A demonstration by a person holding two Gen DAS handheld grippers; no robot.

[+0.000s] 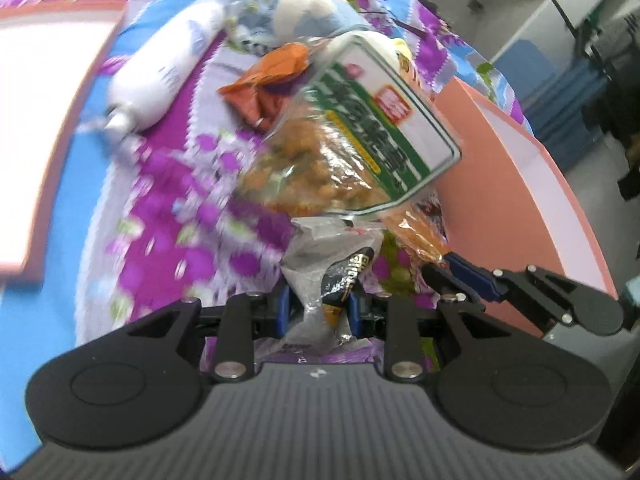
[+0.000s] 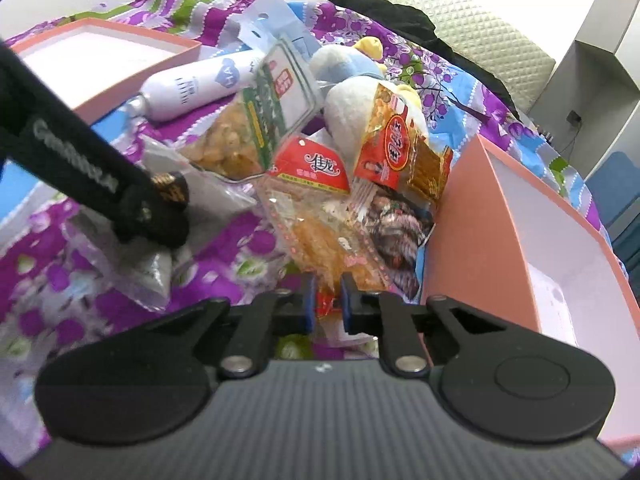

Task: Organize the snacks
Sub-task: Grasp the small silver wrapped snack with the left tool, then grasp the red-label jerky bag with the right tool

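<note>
Pink cardboard formed both containers: a deep box (image 2: 500, 216) at the right with a white interior, nothing visible inside the part shown, and a shallow tray (image 2: 100, 56) at the far left, its white floor bare as far as the frame allowed. Between them, on the purple floral bedspread (image 2: 224, 256), lay the snacks. The left gripper (image 1: 319, 308) was clenched on a silvery packet with a black label (image 1: 332, 276), just beyond which a green-labelled bag of golden pieces (image 1: 352, 152) rested. The right gripper (image 2: 327, 304) was clamped on the edge of a clear bag with a red header (image 2: 316, 208), touching the box's outer wall alongside a dark printed packet (image 2: 396, 228) and a red-and-gold packet (image 2: 392, 148). A white bottle (image 2: 196, 88) and plush toys (image 2: 352, 88) sat behind. Motion blur smeared the bedspread in the left view; the box's floor was cut off, and its far corner hidden.
</note>
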